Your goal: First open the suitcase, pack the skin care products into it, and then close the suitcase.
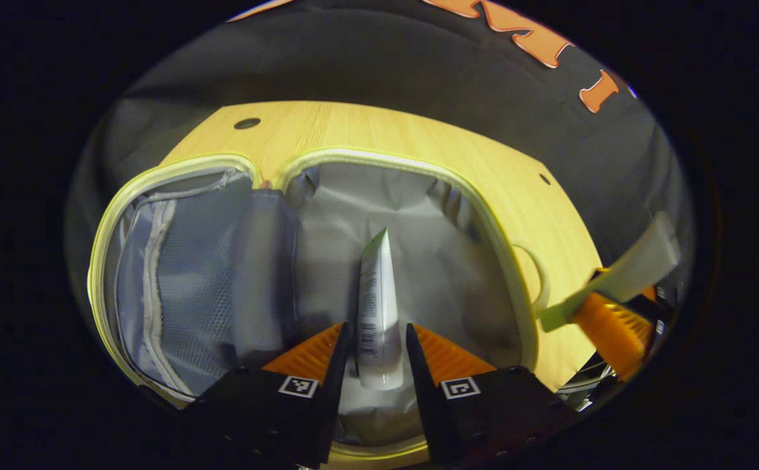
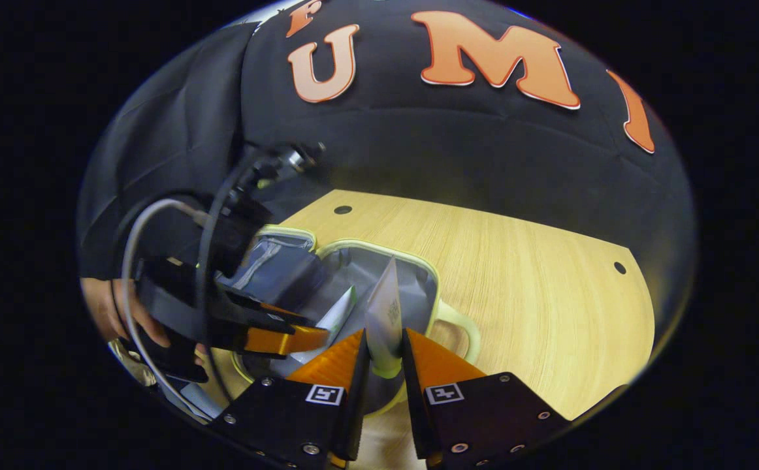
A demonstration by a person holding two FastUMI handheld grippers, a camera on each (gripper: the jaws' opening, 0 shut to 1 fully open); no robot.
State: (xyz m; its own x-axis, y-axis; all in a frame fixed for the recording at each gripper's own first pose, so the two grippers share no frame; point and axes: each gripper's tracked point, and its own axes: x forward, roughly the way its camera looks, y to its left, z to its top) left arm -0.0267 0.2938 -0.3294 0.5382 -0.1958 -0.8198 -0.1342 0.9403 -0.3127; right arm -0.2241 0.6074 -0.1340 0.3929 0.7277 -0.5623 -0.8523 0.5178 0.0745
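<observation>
While the pale-yellow-rimmed, grey-lined soft suitcase lay open, we saw each gripper, left and right, clamp a white plastic tube above it, crimped ends pointing away.

Suitcase lies open — grey-lined, yellow-rimmed — two tubes above it.

The open yellow-trimmed fabric suitcase lies on the pale wooden table. A white plastic tube sits over its grey-lined compartment, the mesh-pocket lid at nine o'clock, the handle at three.
</observation>
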